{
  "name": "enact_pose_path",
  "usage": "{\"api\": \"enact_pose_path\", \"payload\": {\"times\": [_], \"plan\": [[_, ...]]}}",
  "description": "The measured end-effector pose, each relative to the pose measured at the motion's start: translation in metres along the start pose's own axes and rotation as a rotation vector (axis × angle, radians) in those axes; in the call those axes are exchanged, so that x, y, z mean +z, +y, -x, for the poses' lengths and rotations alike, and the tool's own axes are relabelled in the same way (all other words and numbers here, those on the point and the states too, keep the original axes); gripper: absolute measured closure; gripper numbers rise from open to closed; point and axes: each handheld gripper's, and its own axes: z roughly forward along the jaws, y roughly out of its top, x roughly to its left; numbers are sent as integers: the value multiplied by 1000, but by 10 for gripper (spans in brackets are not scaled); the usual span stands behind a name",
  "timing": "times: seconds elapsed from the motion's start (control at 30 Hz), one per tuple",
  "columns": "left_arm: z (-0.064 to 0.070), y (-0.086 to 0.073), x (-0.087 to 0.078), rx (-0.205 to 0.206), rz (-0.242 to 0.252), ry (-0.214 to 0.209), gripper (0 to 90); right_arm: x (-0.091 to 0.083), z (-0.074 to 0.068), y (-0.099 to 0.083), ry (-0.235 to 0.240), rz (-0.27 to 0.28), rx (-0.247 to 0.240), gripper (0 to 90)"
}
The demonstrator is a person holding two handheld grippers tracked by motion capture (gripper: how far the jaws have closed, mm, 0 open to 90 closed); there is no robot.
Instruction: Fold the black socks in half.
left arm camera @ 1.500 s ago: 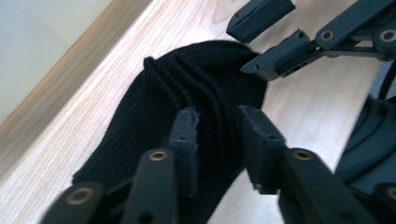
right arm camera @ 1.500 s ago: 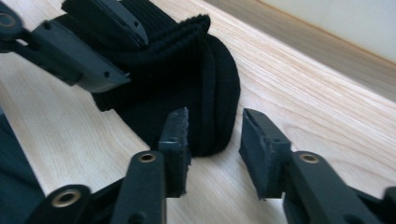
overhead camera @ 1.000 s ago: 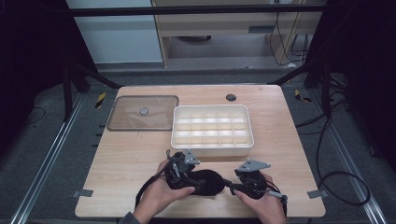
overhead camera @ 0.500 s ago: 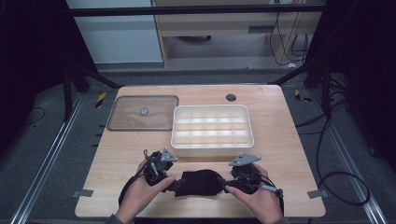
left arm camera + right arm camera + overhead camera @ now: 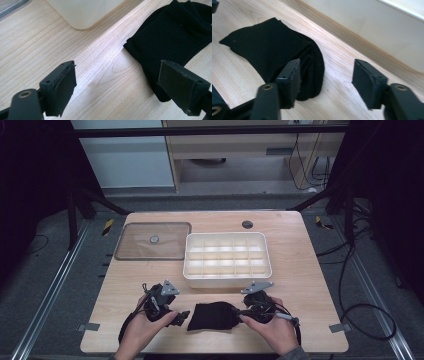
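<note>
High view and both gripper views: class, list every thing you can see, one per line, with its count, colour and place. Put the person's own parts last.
Table: one, light wood, centre of the high view.
Divided box: one, cream-white, many compartments, middle of the table.
Lid: one, clear with a small round knob, flat on the table left of the box.
Folded cloth: one, black ribbed, near edge of the table between the two grippers.
Round hole: one, dark, far edge of the table.
Left gripper: one, black, jaws open, just left of the cloth.
Right gripper: one, black, jaws open at the cloth's folded right end.
Hands: two, holding the grippers at the near edge.
</note>
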Motion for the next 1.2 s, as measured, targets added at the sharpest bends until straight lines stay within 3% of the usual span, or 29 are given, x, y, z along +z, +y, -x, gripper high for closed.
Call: {"api": "enact_pose_path", "payload": {"times": [0.27,0.43,0.53,0.6,0.83,1.03,1.2], "plan": [[3,0,3,2,-7,-12,153,2,-4,1,27,-14,-12,499],[1,0,3,-13,11,-35,147,6,-3,4,52,-11,16,514],[1,1,3,-23,12,-37,168,9,-3,11,89,7,44,620],[3,1,1,-13,9,-46,208,10,-3,14,87,1,39,668],[12,2,3,13,-5,-61,255,14,-6,20,77,-15,29,670],[19,-4,17,35,-45,-62,254,24,-5,20,65,-40,26,665],[23,-10,19,39,-45,-66,253,31,-7,24,73,-21,46,559]]}}
